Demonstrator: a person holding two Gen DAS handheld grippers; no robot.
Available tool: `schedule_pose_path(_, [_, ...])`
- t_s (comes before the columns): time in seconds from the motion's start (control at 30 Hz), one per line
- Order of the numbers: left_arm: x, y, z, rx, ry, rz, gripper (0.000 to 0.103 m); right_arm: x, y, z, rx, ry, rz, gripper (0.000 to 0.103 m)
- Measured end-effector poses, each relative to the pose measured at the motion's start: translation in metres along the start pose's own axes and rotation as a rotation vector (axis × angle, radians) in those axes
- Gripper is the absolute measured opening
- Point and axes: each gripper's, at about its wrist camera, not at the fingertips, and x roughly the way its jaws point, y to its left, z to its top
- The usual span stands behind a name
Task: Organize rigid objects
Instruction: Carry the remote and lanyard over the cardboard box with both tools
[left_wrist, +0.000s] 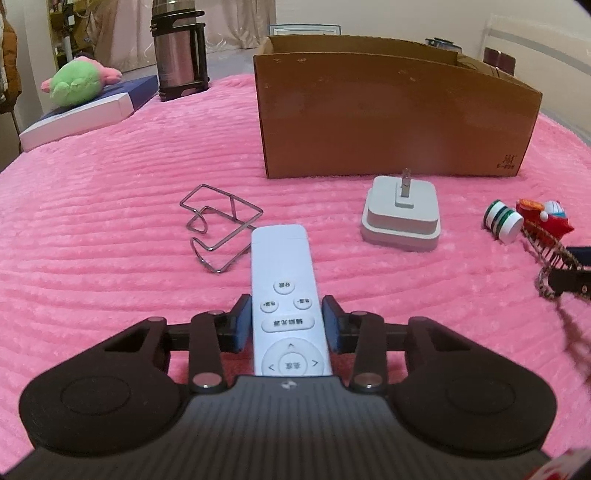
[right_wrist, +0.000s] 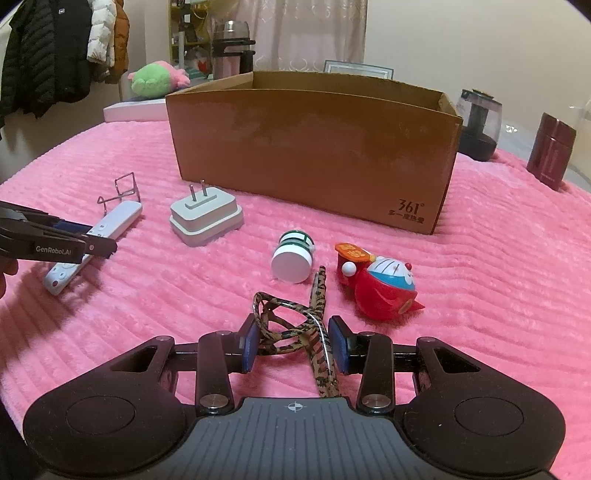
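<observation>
Gripping the white remote (left_wrist: 286, 295) on both long sides, my left gripper (left_wrist: 287, 325) has its pads pressed against it; the remote lies flat on the pink blanket (left_wrist: 110, 229), its far end beside a bent wire rack (left_wrist: 218, 229). My right gripper (right_wrist: 293, 341) is closed on a leopard-print pair of glasses (right_wrist: 291, 325), the frame pinched between the blue pads, one arm of it running back toward me and under the gripper.

Far of both stands the cardboard box (left_wrist: 395, 110), open at the top. From these angles I see only its front wall and a strip of bare inner wall; what lies inside I cannot tell.

Near the box's front wall sits a white plug adapter (left_wrist: 402, 214) with its prongs pointing up. Right of it lie a white and green spool (right_wrist: 293, 258) on its side and, just beside that, a red and blue toy (right_wrist: 380, 284).

Far left, a green plush (left_wrist: 77, 79) rests on a book (left_wrist: 88, 110), with a steel flask (left_wrist: 179, 48) next to it. Far right, a dark jar (right_wrist: 480, 125) and a maroon canister (right_wrist: 550, 147) stand past the box.
</observation>
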Motion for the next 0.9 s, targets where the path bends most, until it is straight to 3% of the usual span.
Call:
schedule_pose_path(0.3, [-0.015, 0.009, 0.000, 0.046, 0.017, -0.073, 0.034, -0.010, 0.001, 0.003, -0.011, -0.014, 0.002, 0.037])
schedule_pose_path(0.57, [-0.044, 0.014, 0.015, 0.150, 0.013, -0.185, 0.034, -0.033, 0.001, 0.011, -0.019, -0.042, 0.038, 0.037])
schedule_pose_path(0.9, [-0.085, 0.004, 0.092, 0.306, -0.080, -0.278, 0.034, -0.070, -0.020, 0.061, -0.010, -0.126, 0.099, 0.037])
